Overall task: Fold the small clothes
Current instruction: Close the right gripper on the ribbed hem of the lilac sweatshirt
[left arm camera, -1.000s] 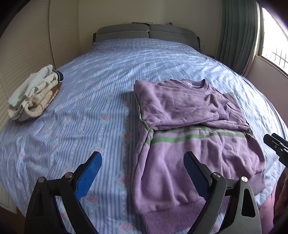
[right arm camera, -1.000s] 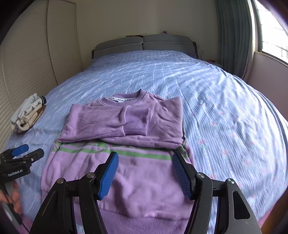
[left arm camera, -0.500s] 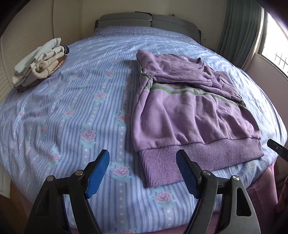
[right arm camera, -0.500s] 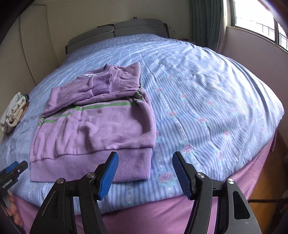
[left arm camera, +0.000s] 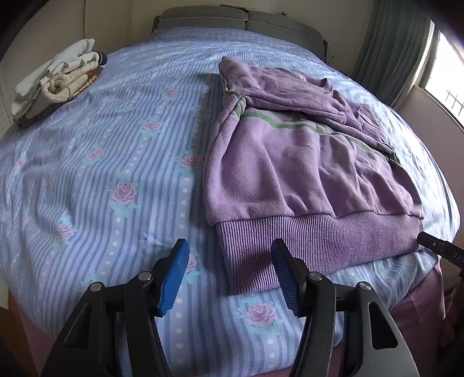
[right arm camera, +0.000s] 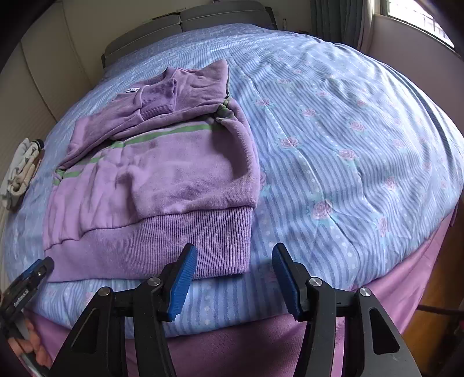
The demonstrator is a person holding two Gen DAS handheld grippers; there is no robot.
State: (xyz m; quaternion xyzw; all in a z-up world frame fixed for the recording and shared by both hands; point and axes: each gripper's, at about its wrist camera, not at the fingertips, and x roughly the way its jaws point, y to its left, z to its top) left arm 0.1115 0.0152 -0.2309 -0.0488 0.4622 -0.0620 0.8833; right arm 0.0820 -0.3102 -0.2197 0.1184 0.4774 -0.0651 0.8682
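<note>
A purple sweater point(left arm camera: 304, 162) with a green stripe lies flat on the bed, sleeves folded across its chest, ribbed hem toward me. It also shows in the right wrist view point(right arm camera: 162, 174). My left gripper point(left arm camera: 229, 275) is open and empty, just in front of the hem's left corner. My right gripper point(right arm camera: 232, 278) is open and empty, just in front of the hem's right corner. Each gripper's tip shows at the edge of the other's view: the right one point(left arm camera: 438, 246) and the left one point(right arm camera: 32, 275).
The bed point(left arm camera: 116, 174) has a blue striped sheet with roses and a pink skirt point(right arm camera: 232, 348) at its near edge. A stack of folded light clothes point(left arm camera: 55, 78) sits at the far left. A headboard point(left arm camera: 240, 20) stands at the back; curtain and window at right.
Both grippers have drawn back toward the bed's near edge and dropped lower, from over the sweater's body to just in front of its hem. Both stay open. The sweater has not moved.
</note>
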